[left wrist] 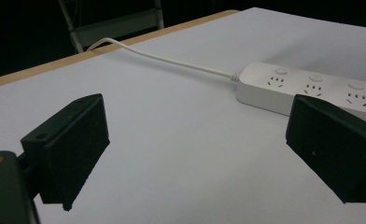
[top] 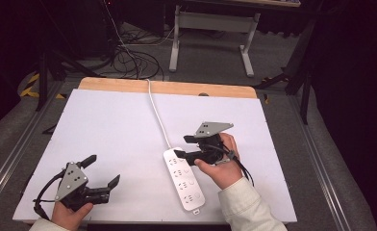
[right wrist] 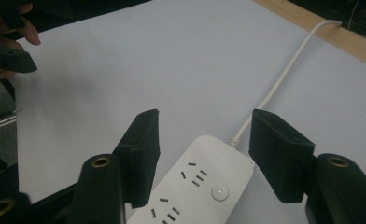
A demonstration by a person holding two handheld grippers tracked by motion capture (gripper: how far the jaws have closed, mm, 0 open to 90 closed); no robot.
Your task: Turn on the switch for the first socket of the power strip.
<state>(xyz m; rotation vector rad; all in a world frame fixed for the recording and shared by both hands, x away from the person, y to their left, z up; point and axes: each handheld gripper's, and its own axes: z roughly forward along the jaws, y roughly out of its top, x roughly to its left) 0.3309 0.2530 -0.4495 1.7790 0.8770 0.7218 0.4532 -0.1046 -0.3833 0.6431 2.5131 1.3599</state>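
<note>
Right gripper (right wrist: 203,158) jaws apart above power strip (right wrist: 197,186), not touching; left gripper (left wrist: 195,149) wide open over bare desk (left wrist: 181,154).

The left gripper (top: 101,169) sits low at the near left, held from below by the left hand (top: 70,215), its jaws spread wide and pointing right and a little away. The right gripper (top: 182,146) points left, gripped from behind by the right hand (top: 223,166) in a pale sleeve (top: 246,208); its jaws stand apart.
</note>
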